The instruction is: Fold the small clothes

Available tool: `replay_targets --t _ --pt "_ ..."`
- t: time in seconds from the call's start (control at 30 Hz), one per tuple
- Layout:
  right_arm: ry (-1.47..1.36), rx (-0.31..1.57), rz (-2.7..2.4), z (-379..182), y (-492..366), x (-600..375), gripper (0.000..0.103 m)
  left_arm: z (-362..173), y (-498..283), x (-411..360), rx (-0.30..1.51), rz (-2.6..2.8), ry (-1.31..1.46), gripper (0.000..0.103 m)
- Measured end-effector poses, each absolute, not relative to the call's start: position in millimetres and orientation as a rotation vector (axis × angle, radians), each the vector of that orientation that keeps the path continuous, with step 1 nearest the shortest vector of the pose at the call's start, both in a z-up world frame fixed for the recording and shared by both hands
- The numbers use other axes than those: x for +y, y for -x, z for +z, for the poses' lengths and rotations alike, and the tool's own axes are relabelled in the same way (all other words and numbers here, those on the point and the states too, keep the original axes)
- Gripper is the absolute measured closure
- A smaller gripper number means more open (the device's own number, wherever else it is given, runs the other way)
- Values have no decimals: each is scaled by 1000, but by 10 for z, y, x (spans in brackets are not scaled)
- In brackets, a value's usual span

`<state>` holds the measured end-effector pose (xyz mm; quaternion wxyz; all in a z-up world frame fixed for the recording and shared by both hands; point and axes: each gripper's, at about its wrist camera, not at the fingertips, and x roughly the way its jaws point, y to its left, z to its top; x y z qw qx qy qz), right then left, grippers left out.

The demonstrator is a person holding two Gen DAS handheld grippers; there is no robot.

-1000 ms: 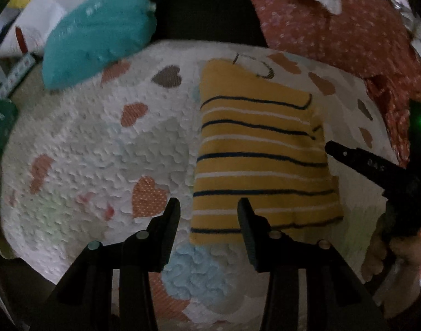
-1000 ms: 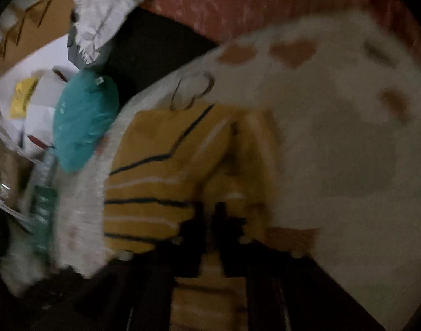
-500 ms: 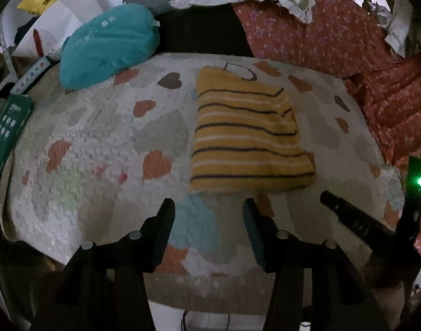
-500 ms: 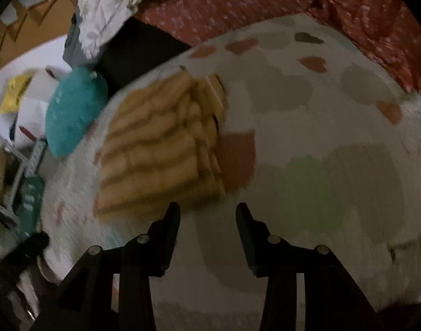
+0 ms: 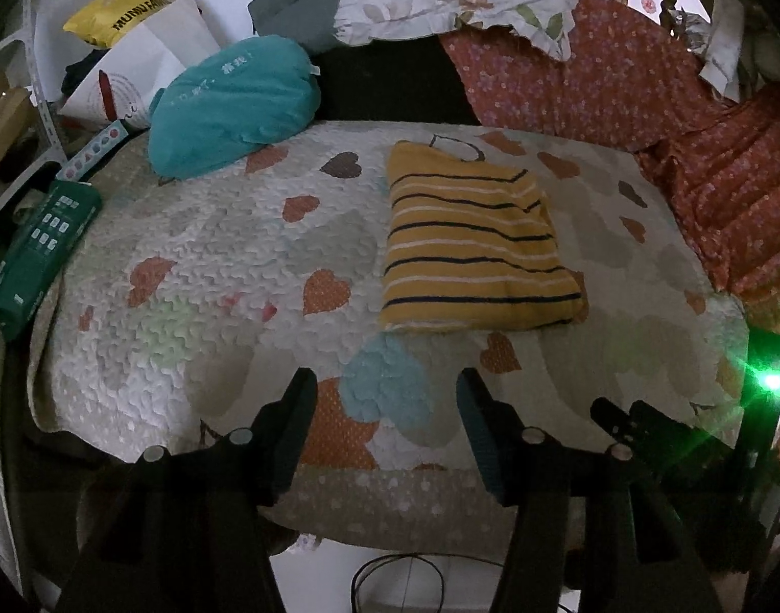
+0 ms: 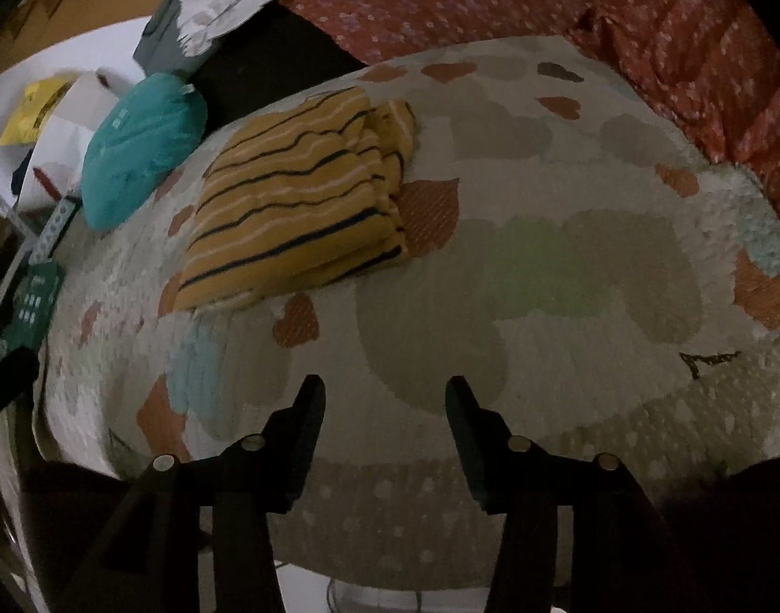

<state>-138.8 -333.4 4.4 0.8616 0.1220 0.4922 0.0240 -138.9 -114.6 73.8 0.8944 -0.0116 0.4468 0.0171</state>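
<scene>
Folded striped top lies on the quilt, ahead of both tongs. Left tongs and right tongs empty, jaws opening.

Striped garment: soft yellow knit cloth, matt, with dark and white stripes.
Quilt: puckered, stitched cotton-like cloth, matt, printed with hearts.
Teal bag: smooth thin fabric, faint sheen.
Red floral cloth: thin woven fabric, matt, creased.
Left gripper: black matt plastic, small shiny metal screw heads.
Right gripper: same matt black plastic, metal screws.
Green box: smooth printed cardboard.
</scene>
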Motion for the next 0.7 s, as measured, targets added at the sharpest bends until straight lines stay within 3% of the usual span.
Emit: replay_targets --t 0.6,0.7 --pt "-173 989 27 372 1808 -3193 42 923 1746 -1014 845 10 62 42" --pt "-173 968 19 491 1883 -3205 41 1016 1835 -982 803 29 70 31"
